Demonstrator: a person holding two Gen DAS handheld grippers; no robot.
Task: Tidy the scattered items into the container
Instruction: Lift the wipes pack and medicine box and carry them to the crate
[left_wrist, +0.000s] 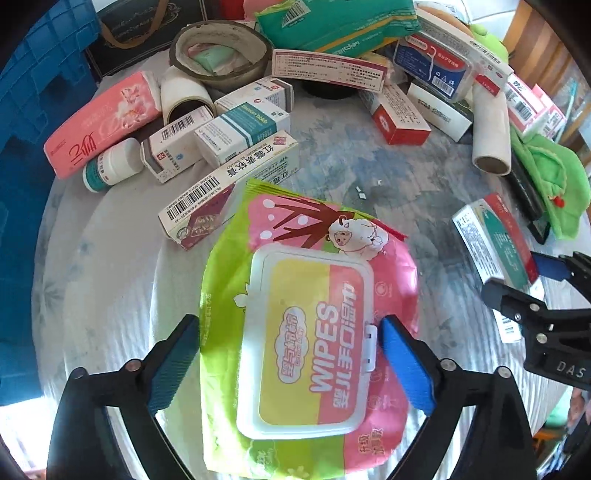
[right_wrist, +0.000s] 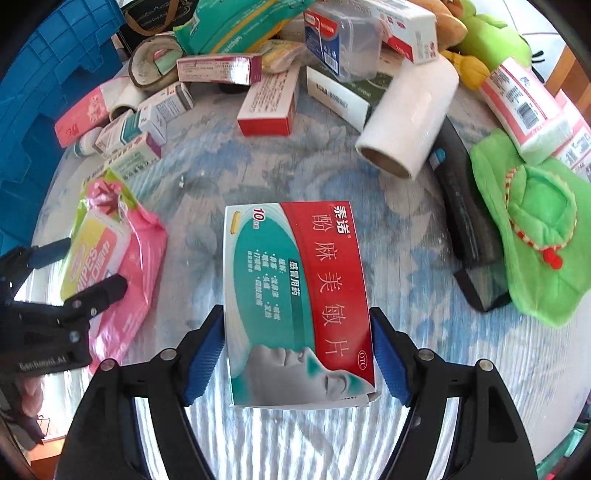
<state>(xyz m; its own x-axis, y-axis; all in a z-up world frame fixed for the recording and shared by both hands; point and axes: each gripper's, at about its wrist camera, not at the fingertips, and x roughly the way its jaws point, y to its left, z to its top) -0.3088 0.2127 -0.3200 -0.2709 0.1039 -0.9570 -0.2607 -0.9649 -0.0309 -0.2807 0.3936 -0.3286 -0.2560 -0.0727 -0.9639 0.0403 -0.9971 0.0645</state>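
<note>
My left gripper (left_wrist: 290, 363) is shut on a green and pink wipes pack (left_wrist: 306, 332) with a white lid, held between its blue pads above the table. My right gripper (right_wrist: 297, 356) is shut on a red and teal medicine box (right_wrist: 295, 295). In the left wrist view the right gripper (left_wrist: 546, 291) and its box (left_wrist: 495, 243) show at the right. In the right wrist view the left gripper (right_wrist: 70, 266) and the wipes pack (right_wrist: 110, 266) show at the left. A blue crate (left_wrist: 33, 155) stands at the left edge; it also shows in the right wrist view (right_wrist: 40, 88).
The table has a blue-patterned cloth (left_wrist: 369, 155). Several medicine boxes (left_wrist: 229, 133), a pink tissue pack (left_wrist: 99, 122), a small bottle (left_wrist: 110, 166), a tape roll (left_wrist: 221, 51), a white paper roll (right_wrist: 410, 114), a black case (right_wrist: 469, 221) and green plush toys (right_wrist: 535, 229) lie around it.
</note>
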